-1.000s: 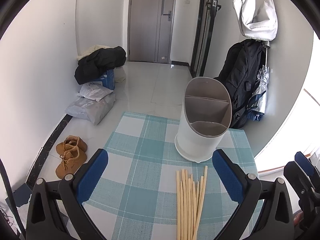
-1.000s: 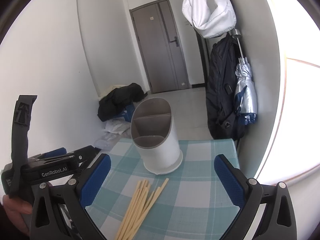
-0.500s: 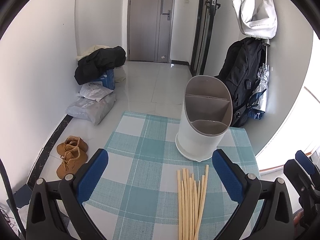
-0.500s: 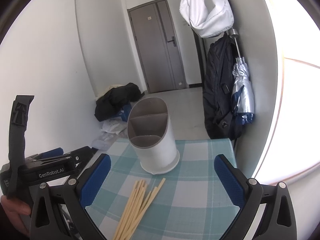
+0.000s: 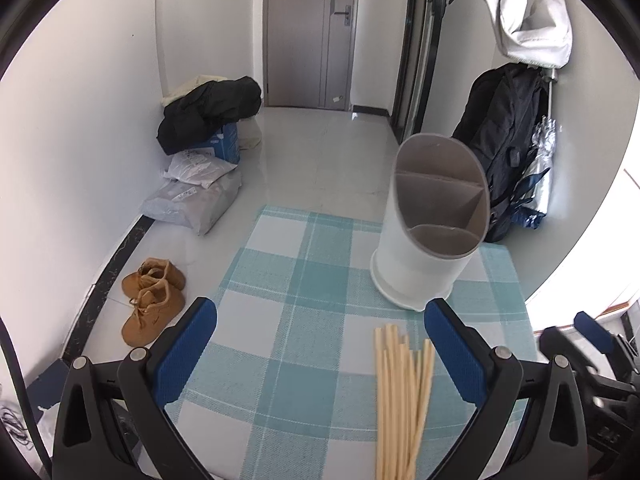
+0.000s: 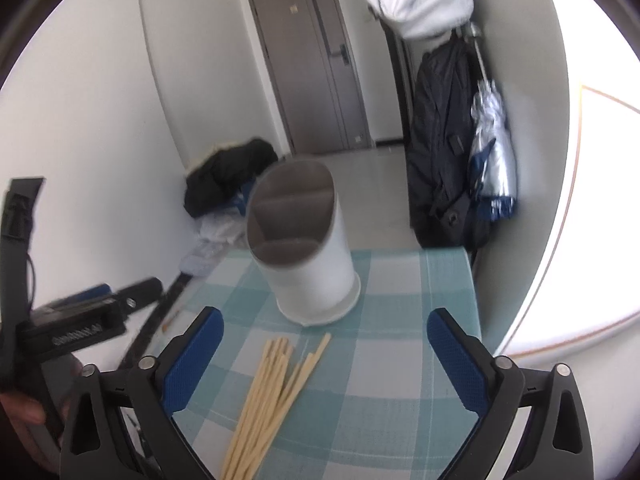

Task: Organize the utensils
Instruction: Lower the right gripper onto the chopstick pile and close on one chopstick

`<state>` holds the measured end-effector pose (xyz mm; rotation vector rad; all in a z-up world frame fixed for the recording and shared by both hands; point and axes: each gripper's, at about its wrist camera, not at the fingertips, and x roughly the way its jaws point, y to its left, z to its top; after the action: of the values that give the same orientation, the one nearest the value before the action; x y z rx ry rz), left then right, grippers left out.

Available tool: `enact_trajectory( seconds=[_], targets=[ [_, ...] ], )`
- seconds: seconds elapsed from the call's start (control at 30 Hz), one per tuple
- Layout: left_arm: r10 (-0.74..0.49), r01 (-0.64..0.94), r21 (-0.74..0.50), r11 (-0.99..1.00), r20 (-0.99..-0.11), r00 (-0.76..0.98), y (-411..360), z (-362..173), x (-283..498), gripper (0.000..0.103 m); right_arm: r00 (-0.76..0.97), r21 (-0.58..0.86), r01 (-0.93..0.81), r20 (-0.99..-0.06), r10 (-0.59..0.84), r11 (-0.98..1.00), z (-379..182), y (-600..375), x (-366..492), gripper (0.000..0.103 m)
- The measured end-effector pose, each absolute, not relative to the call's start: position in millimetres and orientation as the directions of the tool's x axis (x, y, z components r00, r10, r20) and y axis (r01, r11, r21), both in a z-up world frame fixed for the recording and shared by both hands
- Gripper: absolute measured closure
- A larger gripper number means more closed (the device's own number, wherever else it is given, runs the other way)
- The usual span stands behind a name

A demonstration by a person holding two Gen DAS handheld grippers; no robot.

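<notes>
Several pale wooden chopsticks [image 5: 402, 396] lie in a loose bundle on the teal checked tablecloth [image 5: 296, 320], near its front. Behind them stands a white utensil holder [image 5: 430, 236] with grey divided compartments, all bare inside. My left gripper [image 5: 320, 344] hovers open above the cloth, the bundle just inside its right finger. In the right wrist view the chopsticks [image 6: 276, 392] lie between the fingers of my right gripper [image 6: 326, 350], whose jaws are wide and closing with no pad touching them. The holder [image 6: 306, 252] stands just beyond.
The table ends close behind the holder, with tiled floor below. Brown boots [image 5: 154, 300], parcels [image 5: 196, 196] and a dark coat pile [image 5: 208, 110] lie by the left wall. A black backpack [image 5: 506, 148] and a folded umbrella [image 6: 492, 156] hang right. The left gripper's body [image 6: 76, 320] is at the right view's left.
My right gripper has come forward and lower toward the chopsticks and holder, which look larger now. The left gripper has barely moved.
</notes>
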<state>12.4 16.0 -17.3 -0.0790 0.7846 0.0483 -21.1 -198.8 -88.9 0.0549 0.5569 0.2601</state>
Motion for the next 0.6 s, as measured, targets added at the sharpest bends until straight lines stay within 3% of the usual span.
enact_trajectory(
  seconds=[0.1,0.2,0.3,0.47,0.6],
  targets=[
    [0.005,-0.081,-0.070,0.994,-0.723,0.691,23,-20,17,0.002,0.723,0.133,-0.222,-0.642,0.255,0.966,-111,-193,7,0.022],
    [0.012,-0.094,-0.069,0.993,-0.738,0.674,32,-26,22,0.002,0.656,0.127,-0.208,-0.717,0.234,0.970,-131,-188,29,0.028],
    [0.003,-0.104,-0.085,0.991,-0.760,0.650,41,-32,28,0.002,0.619,0.104,-0.195,-0.758,0.205,0.975,-145,-182,46,0.040],
    [-0.008,-0.120,-0.103,0.987,-0.791,0.612,57,-42,38,0.002,0.587,0.072,-0.169,-0.794,0.159,0.983,-166,-163,69,0.044],
    [-0.029,-0.137,-0.132,0.982,-0.816,0.578,70,-50,46,0.002,0.581,0.099,-0.134,-0.798,0.159,0.986,-173,-156,82,0.057]
  ],
)
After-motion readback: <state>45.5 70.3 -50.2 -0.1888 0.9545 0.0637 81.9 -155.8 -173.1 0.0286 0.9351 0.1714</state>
